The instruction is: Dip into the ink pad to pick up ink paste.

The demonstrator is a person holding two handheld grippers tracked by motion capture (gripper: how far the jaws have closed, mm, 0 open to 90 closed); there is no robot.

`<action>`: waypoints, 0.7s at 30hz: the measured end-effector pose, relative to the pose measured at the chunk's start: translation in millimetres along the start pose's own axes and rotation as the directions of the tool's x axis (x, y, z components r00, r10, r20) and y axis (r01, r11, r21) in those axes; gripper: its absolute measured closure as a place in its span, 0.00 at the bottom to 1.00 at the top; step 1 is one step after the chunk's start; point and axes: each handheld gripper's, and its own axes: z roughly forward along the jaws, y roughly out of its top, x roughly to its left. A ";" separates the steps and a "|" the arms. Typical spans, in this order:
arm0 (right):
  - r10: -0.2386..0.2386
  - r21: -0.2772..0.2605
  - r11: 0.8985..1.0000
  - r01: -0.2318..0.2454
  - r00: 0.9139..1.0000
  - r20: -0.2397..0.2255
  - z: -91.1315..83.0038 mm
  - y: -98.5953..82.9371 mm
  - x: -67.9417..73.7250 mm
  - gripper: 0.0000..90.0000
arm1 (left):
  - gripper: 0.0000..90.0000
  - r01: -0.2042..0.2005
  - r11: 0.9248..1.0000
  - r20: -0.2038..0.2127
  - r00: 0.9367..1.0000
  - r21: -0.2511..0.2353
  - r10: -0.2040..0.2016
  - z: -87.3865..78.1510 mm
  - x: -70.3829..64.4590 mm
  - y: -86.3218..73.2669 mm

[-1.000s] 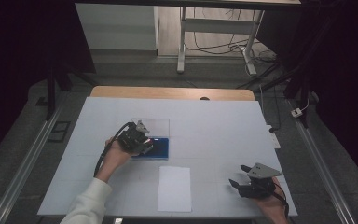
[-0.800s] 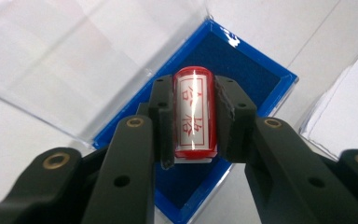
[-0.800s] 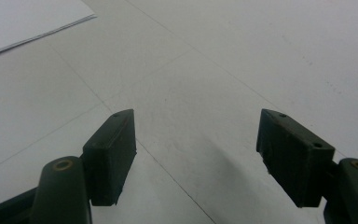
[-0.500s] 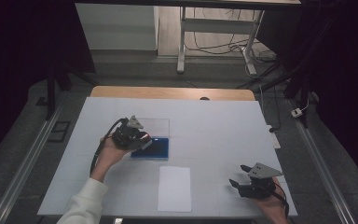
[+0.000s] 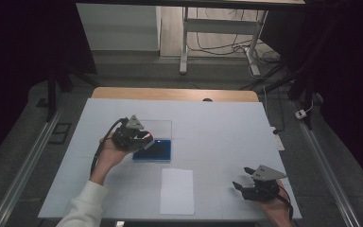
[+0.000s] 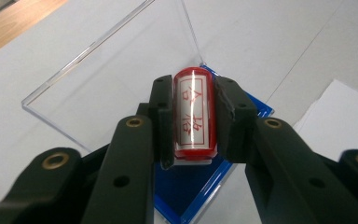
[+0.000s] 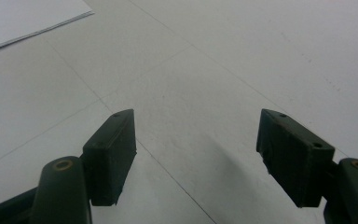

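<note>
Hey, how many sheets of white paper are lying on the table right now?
1: a white rectangular paper sheet lies near the table's front edge, just in front of the blue ink pad case and apart from it. It may be a thin stack.

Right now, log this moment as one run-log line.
left gripper: shut on red stamp | above blue ink pad case, clear lid open | right gripper: open, idle | paper sheet: untouched

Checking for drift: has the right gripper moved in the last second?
No. In the high view the right gripper sits at the same spot right of the white paper sheet, near the table's front edge.
</note>
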 end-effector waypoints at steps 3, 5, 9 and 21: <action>0.000 -0.001 1.000 0.000 1.000 0.001 -0.4 0.1 -0.1 0.31 | 0.78 0.005 1.000 -0.003 1.000 0.000 -0.005 -2.7 -0.4 1.0; 0.000 -0.002 1.000 0.000 1.000 0.003 -0.7 0.3 -0.1 0.31 | 0.78 0.004 1.000 -0.003 1.000 -0.002 -0.004 -4.2 -0.8 1.8; 0.003 -0.002 1.000 -0.003 1.000 0.001 -0.7 0.1 -0.1 0.31 | 0.78 0.000 1.000 -0.005 1.000 0.011 0.000 -1.0 -2.8 2.6; -0.001 0.000 1.000 0.001 1.000 0.002 -0.4 -0.4 -0.6 0.31 | 0.78 -0.020 0.993 -0.019 1.000 0.119 0.022 22.8 -8.0 1.6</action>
